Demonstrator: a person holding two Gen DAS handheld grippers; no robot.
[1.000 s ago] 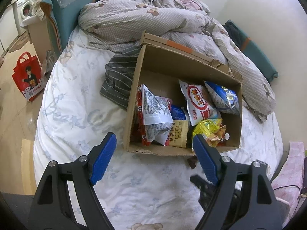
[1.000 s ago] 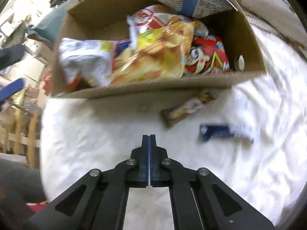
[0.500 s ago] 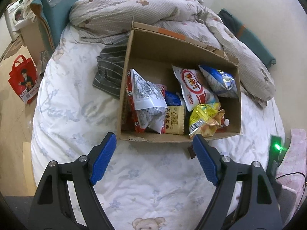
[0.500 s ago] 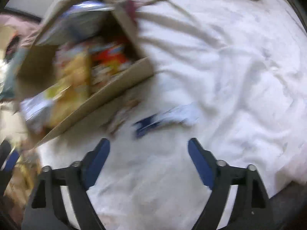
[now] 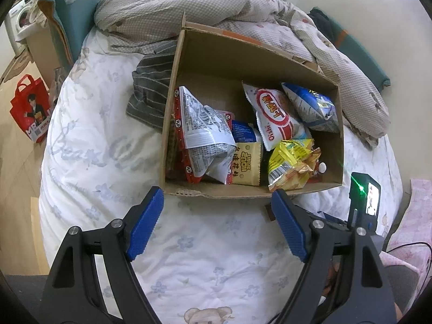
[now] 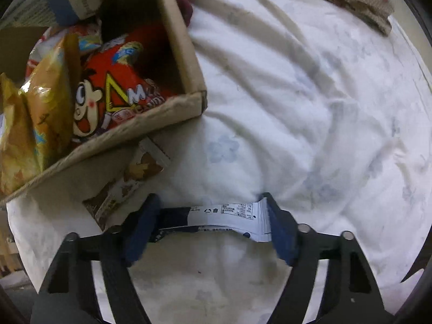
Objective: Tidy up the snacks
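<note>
— On the white flowered bedsheet [image 6: 310, 86], just outside the brown cardboard box [image 6: 186, 62] of snack bags, where does the flat blue-and-white wrapped snack bar [image 6: 224, 217] lie?

— Between the fingers of the right gripper [image 6: 212, 226], its long axis running straight across from one blue pad to the other.

— Clamped on it?

— The jaws stand wide, each pad at or very near one end of the bar; whether they already press it cannot be told.

— And the left gripper [image 5: 217, 225]?

— Spread apart, holding nothing, hovering before the box's near wall, farther from the bar.

— Anything close by?

— A brown-and-white wrapped bar [image 6: 127, 178] lies beside the left pad, against the box.
</note>
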